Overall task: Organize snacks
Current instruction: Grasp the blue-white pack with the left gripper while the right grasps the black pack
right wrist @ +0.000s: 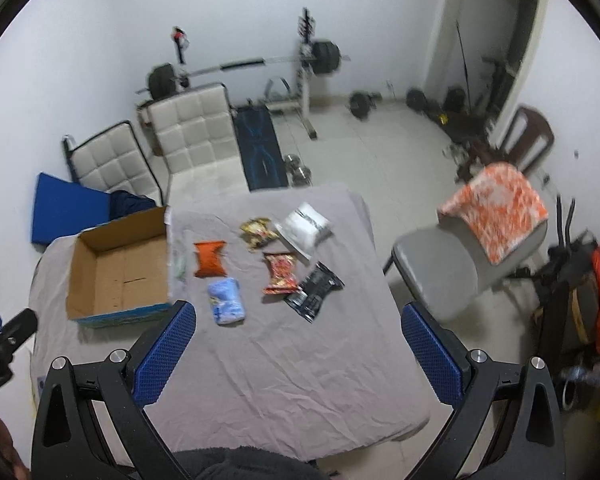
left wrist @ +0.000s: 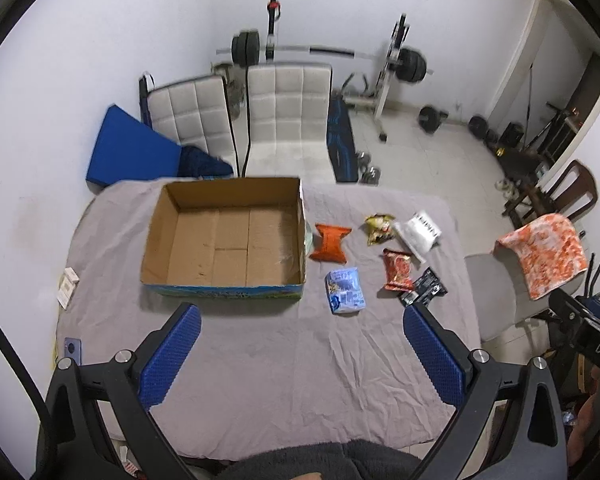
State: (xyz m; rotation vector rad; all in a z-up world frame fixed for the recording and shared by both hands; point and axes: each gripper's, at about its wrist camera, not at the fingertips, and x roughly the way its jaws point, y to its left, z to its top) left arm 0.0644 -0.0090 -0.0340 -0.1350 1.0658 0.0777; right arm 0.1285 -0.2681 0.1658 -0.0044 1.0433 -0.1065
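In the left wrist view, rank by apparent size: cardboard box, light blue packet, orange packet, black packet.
1. cardboard box, largest by far.
2. light blue packet and orange packet: look alike, left unranked.
3. black packet, smallest, though partly under the red one.

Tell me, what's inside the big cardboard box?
Nothing yet. The cardboard box shows only its bare brown bottom. All six snack packets, like the orange packet, lie outside on the grey cloth. The strip behind its near wall is hidden.

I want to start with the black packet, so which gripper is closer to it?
Right, as far as I can judge. The black packet lies between the right gripper's open fingers; the left gripper sits nearer the cardboard box.
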